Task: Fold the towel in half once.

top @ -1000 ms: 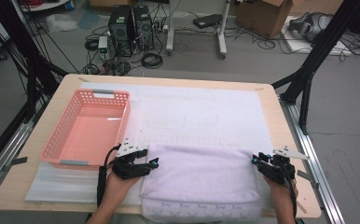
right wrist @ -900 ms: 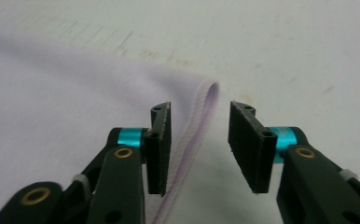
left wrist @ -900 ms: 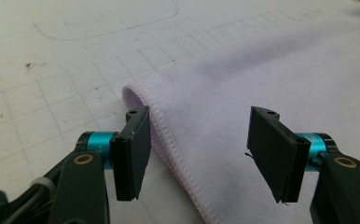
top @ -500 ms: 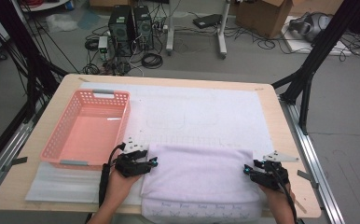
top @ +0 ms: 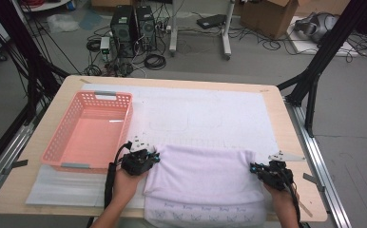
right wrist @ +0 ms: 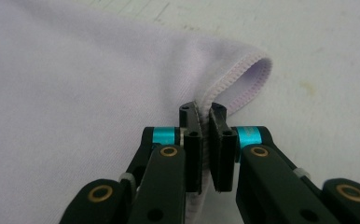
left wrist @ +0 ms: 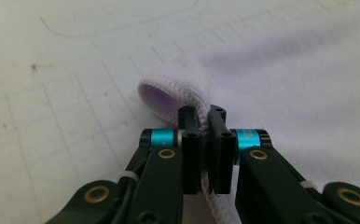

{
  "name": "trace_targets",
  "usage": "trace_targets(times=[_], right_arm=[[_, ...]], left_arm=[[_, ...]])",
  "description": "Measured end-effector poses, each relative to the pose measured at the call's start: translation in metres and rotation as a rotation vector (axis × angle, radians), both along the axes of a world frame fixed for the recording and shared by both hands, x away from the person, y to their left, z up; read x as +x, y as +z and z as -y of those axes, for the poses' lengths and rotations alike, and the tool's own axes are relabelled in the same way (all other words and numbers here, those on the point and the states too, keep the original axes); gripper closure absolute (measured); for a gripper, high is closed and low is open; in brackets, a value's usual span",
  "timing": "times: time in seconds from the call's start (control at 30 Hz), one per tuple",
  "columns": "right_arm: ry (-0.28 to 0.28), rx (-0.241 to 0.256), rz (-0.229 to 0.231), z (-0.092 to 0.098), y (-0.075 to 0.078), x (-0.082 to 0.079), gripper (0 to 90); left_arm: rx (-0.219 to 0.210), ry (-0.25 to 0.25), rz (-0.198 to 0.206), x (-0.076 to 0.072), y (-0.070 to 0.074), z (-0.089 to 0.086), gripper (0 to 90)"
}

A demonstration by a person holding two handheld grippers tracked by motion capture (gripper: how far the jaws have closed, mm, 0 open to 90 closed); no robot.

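**Both tools clamping the folded edge of the lilac cloth**

The desk (top: 39,190) is carrying a white mat, and on its near half the lilac cloth (top: 200,178) is lying with its long axis running from 9 to 3 o'clock, square to the person. A pink basket (top: 89,130) is sitting at 10 o'clock from the cloth, nearer the left hand. The left tool (top: 149,156) is clenched on the cloth's far left corner, its jaws pinching the stitched hem; the right tool (top: 256,168) is gripping the far right corner likewise. Each corner is lying directly ahead of its tool, so any further pull is likely running toward 6 o'clock. Compared with a second ago, the right tool is sitting lower and further inward, and the folded edge is reaching closer to the person.
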State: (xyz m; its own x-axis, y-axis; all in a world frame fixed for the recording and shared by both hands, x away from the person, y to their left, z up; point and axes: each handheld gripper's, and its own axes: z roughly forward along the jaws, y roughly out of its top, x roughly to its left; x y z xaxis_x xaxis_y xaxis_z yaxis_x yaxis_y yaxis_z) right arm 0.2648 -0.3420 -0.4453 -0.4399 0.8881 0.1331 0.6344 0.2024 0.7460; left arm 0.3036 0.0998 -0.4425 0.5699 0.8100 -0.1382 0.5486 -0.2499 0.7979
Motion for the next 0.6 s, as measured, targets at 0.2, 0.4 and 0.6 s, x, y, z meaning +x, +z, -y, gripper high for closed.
trace_targets(times=[0.2,0.4,0.6], right_arm=[[-0.044,0.012,0.038,0.0,0.005,0.023,85.6],[-0.065,-0.014,0.07,0.0,0.022,0.054,85.5],[-0.067,-0.03,0.079,-0.004,0.03,0.078,85.5]], left_arm=[[-0.018,0.048,0.03,0.027,0.018,0.006,85.3],[-0.013,0.074,0.05,0.055,0.029,0.007,85.3],[-0.042,0.121,0.04,0.081,0.032,0.005,85.3]])
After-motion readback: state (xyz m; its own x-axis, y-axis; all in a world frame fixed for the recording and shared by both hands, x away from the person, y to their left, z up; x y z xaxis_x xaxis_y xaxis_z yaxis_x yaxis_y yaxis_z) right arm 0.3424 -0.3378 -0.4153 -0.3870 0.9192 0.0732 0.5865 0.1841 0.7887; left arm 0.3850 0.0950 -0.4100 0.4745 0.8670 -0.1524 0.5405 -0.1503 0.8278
